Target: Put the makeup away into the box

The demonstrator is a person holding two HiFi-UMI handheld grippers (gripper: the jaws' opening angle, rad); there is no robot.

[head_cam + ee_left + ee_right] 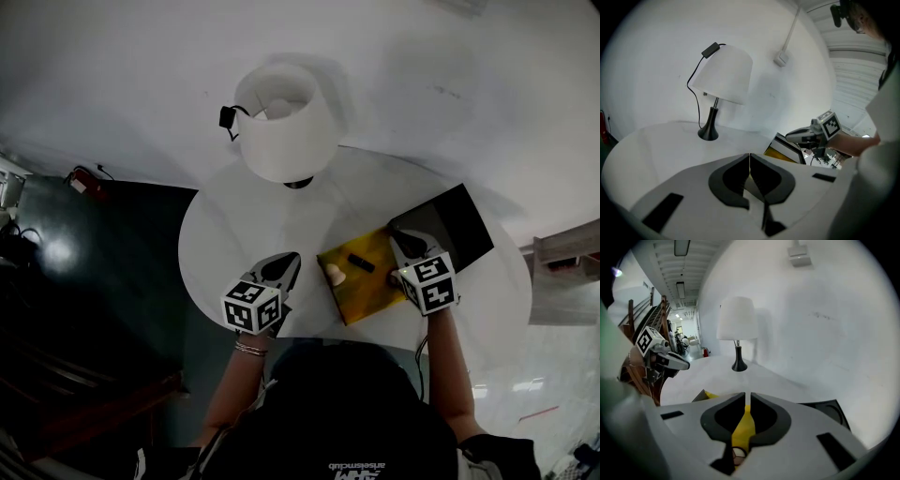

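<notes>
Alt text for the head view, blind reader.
From above: an open yellow-lined box holding a small black item and a pale one sits on a round white table, black lid at its right. Left gripper hovers beside the box, right gripper over it; a white lamp stands behind.

A round white table [220, 234] stood against a plain white wall [469, 75]. Beyond the left gripper [286, 263] rose a white-shaded, black-footed lamp [281, 122], with dark green floor [112, 244] to its left.
</notes>
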